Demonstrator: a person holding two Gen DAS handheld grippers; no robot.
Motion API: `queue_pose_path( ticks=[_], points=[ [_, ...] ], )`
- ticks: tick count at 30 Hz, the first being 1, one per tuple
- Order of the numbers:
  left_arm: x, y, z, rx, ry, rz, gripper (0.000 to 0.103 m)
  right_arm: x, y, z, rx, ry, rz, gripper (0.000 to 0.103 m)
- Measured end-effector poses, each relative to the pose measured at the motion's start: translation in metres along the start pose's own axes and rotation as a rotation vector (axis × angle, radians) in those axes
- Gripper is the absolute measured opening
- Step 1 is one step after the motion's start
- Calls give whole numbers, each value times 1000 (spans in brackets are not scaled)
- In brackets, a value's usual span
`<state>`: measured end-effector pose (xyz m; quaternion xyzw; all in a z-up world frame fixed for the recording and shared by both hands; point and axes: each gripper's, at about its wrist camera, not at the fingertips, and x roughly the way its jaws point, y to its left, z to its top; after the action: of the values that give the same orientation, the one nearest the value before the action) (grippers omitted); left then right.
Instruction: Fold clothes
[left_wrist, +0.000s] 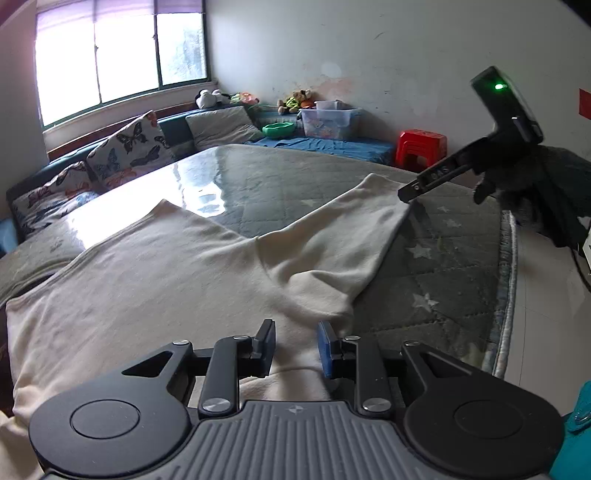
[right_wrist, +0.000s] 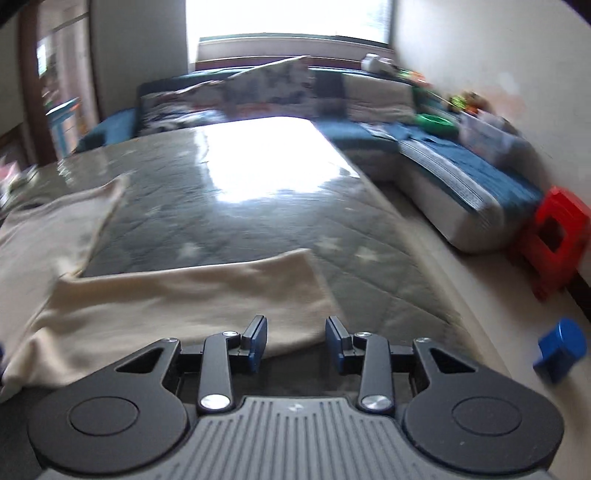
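Observation:
A cream garment (left_wrist: 166, 280) lies spread on the grey star-quilted mattress (left_wrist: 443, 266), with two long parts reaching away from me. My left gripper (left_wrist: 295, 332) hovers open low over the cloth near where the right-hand part branches off, and nothing sits between its blue pads. In the left wrist view my right gripper (left_wrist: 406, 194) reaches in from the right, its tip at the far end of that part. In the right wrist view the right gripper (right_wrist: 296, 328) is open at the end corner of the cream garment (right_wrist: 203, 295): left finger over cloth, right finger over the mattress (right_wrist: 369, 295).
The mattress edge runs down the right side, with bare floor beyond. A red stool (right_wrist: 554, 236) and a blue object (right_wrist: 561, 350) stand on that floor. Butterfly pillows (left_wrist: 129, 147), a plastic bin (left_wrist: 328, 122) and toys line the far bench under the window.

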<state>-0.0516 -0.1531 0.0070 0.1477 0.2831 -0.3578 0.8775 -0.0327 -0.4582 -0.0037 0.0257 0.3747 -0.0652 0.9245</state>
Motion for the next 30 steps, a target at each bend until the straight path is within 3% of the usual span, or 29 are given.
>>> queue_pose_path(
  ticks=[6, 9, 10, 16, 21, 24, 30],
  points=[
    [3, -3, 2, -2, 7, -5, 27, 10, -18, -3, 89, -12, 12, 35],
    [3, -4, 1, 2, 9, -7, 26, 10, -13, 3, 53, -22, 12, 9],
    [3, -4, 1, 4, 10, -8, 26, 10, -12, 6, 39, -28, 9, 8],
    [3, -7, 0, 11, 9, -14, 26, 2, -3, 33, -49, -121, -58, 8],
    [3, -6, -1, 4, 7, -13, 27, 3, 2, 33, -62, -115, -52, 8],
    [1, -5, 0, -8, 7, -7, 28, 2, 6, 34, -73, -112, -46, 16],
    [-16, 4, 3, -60, -25, 31, 29, -4, 21, 37, -109, -116, -9, 19]
  ],
)
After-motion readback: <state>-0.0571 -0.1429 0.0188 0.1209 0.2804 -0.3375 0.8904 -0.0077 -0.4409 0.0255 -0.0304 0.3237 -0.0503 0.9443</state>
